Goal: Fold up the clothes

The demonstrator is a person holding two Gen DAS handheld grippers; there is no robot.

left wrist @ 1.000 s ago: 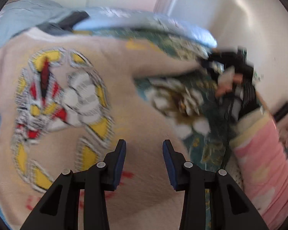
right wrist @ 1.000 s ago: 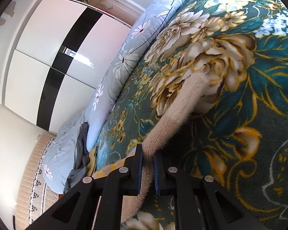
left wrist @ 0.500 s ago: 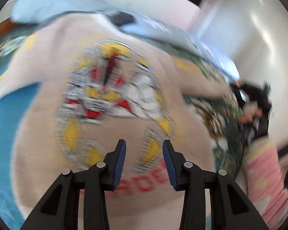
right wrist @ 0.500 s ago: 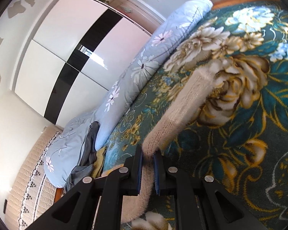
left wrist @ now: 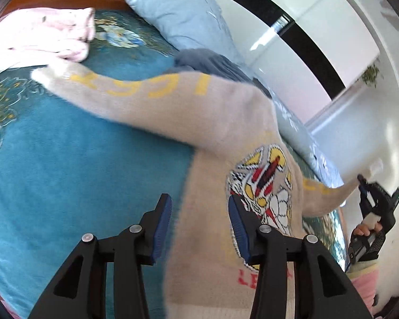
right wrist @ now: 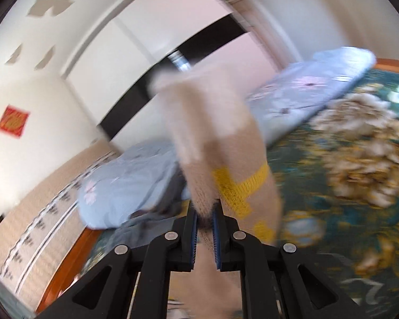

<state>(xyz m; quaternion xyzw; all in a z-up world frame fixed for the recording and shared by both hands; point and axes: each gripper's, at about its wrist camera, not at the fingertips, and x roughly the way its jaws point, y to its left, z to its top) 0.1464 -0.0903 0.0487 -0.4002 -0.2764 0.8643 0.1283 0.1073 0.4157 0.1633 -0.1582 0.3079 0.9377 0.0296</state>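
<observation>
Beige sweater [left wrist: 226, 138] is spread on the bed [left wrist: 66, 159]; its right sleeve, pinched by the right tool [right wrist: 204, 212], has apparently been lifted for folding. Left tool [left wrist: 199, 212], just widened, is kept empty.

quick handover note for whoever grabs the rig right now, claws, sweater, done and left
Right claw: shut on the beige sweater's sleeve, lifted off the bed.
Left claw: open, jaws just widened, over the sweater's side edge, gripping nothing.
Sweater lies print-up on the teal blanket, other sleeve spread toward the pink garment.
Done: nothing folded. Left: sleeves in, then body.
</observation>
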